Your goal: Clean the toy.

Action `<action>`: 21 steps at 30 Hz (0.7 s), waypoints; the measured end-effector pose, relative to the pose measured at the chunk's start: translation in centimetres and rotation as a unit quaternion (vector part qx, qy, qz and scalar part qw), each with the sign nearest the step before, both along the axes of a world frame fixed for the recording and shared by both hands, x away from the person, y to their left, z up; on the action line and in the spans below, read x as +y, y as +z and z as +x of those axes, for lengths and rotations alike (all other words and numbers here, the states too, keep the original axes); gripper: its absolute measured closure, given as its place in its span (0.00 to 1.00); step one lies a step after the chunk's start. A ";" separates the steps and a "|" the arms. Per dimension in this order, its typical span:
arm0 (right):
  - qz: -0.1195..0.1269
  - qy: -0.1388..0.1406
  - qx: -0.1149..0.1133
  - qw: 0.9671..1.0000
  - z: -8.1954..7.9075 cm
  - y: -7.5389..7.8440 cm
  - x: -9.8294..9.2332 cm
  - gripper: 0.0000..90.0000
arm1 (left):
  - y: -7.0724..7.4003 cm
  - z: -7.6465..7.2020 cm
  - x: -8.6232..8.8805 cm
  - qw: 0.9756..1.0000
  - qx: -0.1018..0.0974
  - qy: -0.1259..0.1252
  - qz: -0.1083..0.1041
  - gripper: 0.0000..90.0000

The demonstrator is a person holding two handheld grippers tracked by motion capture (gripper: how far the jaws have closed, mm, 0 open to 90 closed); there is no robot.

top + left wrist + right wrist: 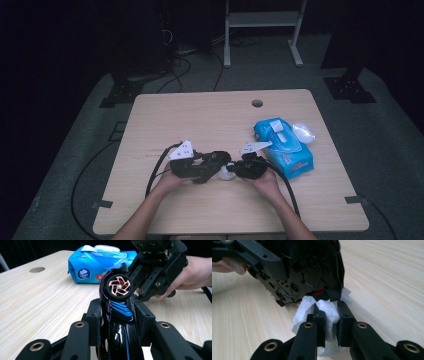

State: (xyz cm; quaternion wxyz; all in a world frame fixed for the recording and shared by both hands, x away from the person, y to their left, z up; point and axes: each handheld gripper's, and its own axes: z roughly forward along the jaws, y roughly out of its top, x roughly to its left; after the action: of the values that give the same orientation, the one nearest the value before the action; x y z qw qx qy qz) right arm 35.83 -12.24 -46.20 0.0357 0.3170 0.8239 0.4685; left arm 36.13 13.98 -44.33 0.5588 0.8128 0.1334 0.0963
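From the high view I see both of my grippers meeting near the front middle of the wooden table (pixel 210 120); the left gripper (pixel 212 165) has its jaws clamped on a black toy car (pixel 117 315) with blue stripes, and in the left gripper view the two pads press the car's body from either side, one copper-spoked wheel (pixel 119 287) standing up just beyond them; the car is lifted and tilted, its dark underside (pixel 304 272) turned toward the right gripper view. The right gripper (pixel 329 315) is closed tight on a crumpled white wipe (pixel 322 312), which bulges out on both sides of the pads and touches the car's lower edge (I think it presses there, though the contact sits in shadow); the wipe shows as a small white patch (pixel 227 173) between the two grippers from above. A blue pack of wet wipes (pixel 282 145) lies on the table just beyond my right hand (pixel 265 182), its lid flap open.
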 end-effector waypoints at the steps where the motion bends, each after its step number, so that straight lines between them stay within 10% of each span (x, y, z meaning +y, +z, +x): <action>1: 0.006 0.001 -0.001 1.000 -0.1 0.1 0.0 0.89 | 0.1 -0.1 0.2 1.000 -0.003 0.000 -0.001 0.70; 11: 0.074 -0.024 -0.027 0.997 -0.1 3.4 -2.4 0.89 | 0.3 -1.4 0.6 0.999 -0.041 0.003 -0.021 0.71; 21: 0.127 0.025 -0.050 0.990 -0.6 7.4 -1.4 0.89 | 0.8 -1.5 1.1 0.998 -0.050 0.011 -0.041 0.71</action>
State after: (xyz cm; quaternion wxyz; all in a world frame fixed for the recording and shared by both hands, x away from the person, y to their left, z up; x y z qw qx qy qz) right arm 35.19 -13.69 -38.77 0.0242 0.2740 0.7624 0.5857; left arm 34.59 15.09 -43.56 0.5966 0.7819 0.1180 0.1370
